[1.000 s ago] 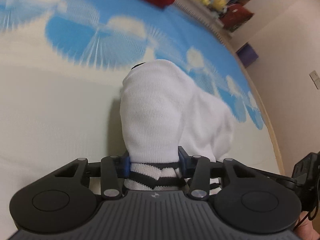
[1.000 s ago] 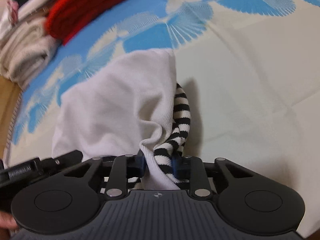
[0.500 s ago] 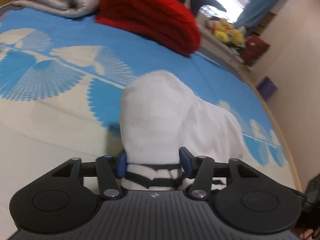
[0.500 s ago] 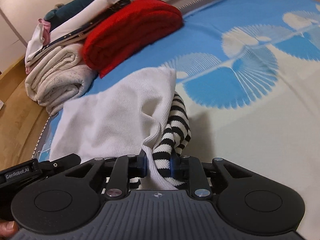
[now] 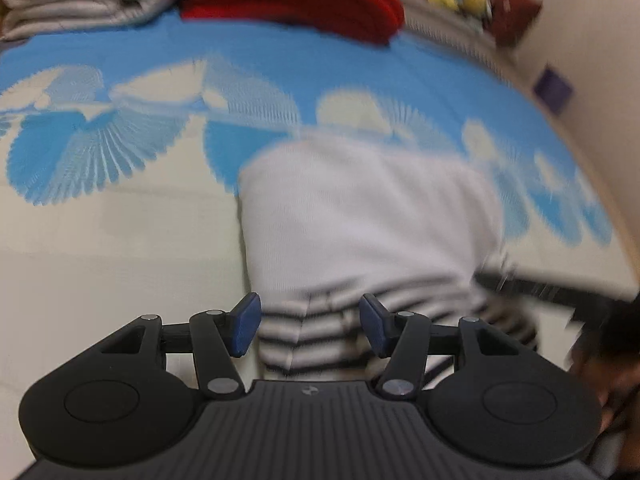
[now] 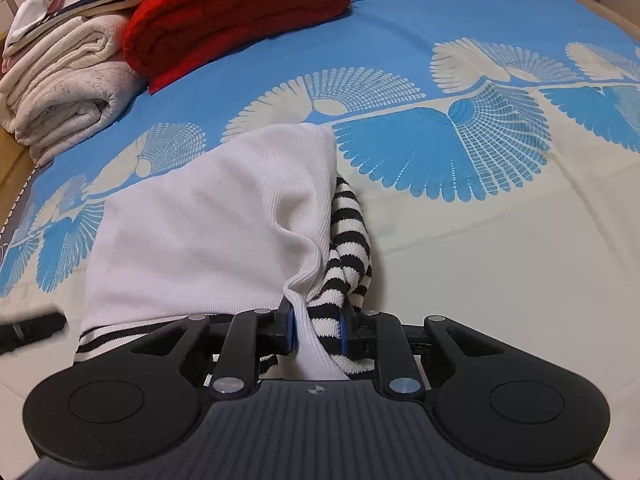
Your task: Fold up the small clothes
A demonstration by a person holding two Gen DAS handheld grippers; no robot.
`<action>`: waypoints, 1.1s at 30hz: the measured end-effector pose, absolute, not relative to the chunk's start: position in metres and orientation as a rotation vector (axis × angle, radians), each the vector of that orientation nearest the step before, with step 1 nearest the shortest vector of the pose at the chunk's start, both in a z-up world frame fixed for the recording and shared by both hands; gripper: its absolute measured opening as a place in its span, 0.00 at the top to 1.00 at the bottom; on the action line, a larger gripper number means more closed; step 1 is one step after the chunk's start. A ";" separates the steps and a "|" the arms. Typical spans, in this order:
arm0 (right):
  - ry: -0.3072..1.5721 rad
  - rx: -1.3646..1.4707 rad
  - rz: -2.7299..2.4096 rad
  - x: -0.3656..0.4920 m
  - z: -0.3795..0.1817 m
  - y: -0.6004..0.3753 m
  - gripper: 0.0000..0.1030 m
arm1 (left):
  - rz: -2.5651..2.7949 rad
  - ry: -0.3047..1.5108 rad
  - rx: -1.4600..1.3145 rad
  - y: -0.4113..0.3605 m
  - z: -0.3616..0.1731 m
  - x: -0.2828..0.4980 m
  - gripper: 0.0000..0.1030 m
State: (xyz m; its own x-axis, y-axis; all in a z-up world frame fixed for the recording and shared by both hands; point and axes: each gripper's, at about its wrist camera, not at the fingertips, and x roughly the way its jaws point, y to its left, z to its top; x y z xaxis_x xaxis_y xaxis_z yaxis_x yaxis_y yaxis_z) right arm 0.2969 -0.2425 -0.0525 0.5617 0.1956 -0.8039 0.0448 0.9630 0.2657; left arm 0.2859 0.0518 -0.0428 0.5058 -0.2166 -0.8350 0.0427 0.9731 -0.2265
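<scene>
Since a second ago the left gripper point(image 5: 308, 326) has let go: its blue pads point(image 5: 245, 325) now stand apart, clear of the striped hem, as far as the blur shows. The right gripper point(image 6: 316, 328), jaws easing open, still pinches the white garment point(image 6: 208, 240) with its black-and-white striped sleeve point(image 6: 348, 248). It lies on the blue-patterned bedspread point(image 6: 440, 92); the folded red sweater point(image 6: 224, 20) sits at eleven o'clock.

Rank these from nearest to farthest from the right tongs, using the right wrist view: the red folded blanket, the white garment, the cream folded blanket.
1. white garment, gathered between the right tongs, whose jaws are opening.
2. cream folded blanket, far left.
3. red folded blanket, top, left of centre; close to the cream one, hard to call.
</scene>
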 end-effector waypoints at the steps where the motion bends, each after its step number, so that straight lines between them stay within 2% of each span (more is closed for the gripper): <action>1: 0.976 0.267 0.085 0.296 -0.051 -0.242 0.72 | -0.156 1.051 -0.180 0.052 -0.053 0.286 0.42; 3: 0.978 0.260 0.064 0.293 -0.049 -0.244 0.60 | -0.131 1.061 -0.211 0.058 -0.062 0.282 0.40; 4: 0.976 0.264 0.053 0.291 -0.048 -0.246 0.58 | -0.129 1.056 -0.234 0.062 -0.060 0.279 0.40; 11: 0.966 0.280 0.110 0.262 -0.030 -0.253 0.56 | -0.205 1.027 -0.167 0.062 -0.037 0.254 0.41; 19: 1.035 0.252 0.124 0.243 -0.037 -0.254 0.56 | -0.189 1.120 -0.467 0.100 -0.065 0.243 0.39; 25: 1.024 0.267 0.150 0.232 -0.031 -0.260 0.58 | -0.218 1.108 -0.504 0.097 -0.054 0.235 0.40; 26: 1.044 0.242 0.145 0.231 -0.034 -0.260 0.66 | -0.223 1.127 -0.499 0.094 -0.059 0.234 0.39; 27: 1.059 0.223 0.133 0.231 -0.037 -0.261 0.82 | -0.222 1.140 -0.485 0.090 -0.064 0.233 0.39; 29: 1.082 0.235 0.112 0.230 -0.042 -0.266 0.96 | -0.214 1.141 -0.464 0.087 -0.070 0.233 0.40; 30: 1.077 0.250 0.108 0.230 -0.041 -0.270 0.97 | -0.219 1.132 -0.458 0.087 -0.071 0.232 0.45; 31: 1.062 0.255 0.107 0.228 -0.038 -0.272 0.97 | -0.230 1.121 -0.452 0.087 -0.069 0.232 0.58; 33: 1.031 0.254 0.112 0.226 -0.032 -0.275 0.98 | -0.208 1.093 -0.382 0.085 -0.064 0.230 0.66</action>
